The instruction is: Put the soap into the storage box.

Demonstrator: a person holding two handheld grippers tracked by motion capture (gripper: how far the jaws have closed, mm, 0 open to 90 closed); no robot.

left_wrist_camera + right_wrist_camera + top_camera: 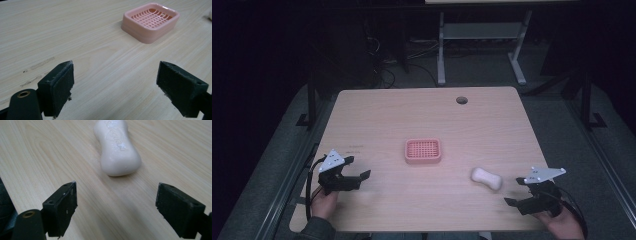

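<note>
A pink slotted soap dish (423,151) sits near the middle of the wooden table (422,115). A white bar of soap (486,178) lies to its right, nearer the front edge. My left gripper (357,174) rests at the front left, open and empty, and the soap dish (150,22) lies ahead of its jaws. At the front right my right gripper (515,191) is open and empty too. The soap (117,148) lies on the wood just beyond its jaws, apart from them.
A round cable hole (461,100) is cut in the table near its far edge. Beyond the table stand the legs of another desk (441,50) on a dark floor with cables. A hand holds each gripper at the table's front edge.
</note>
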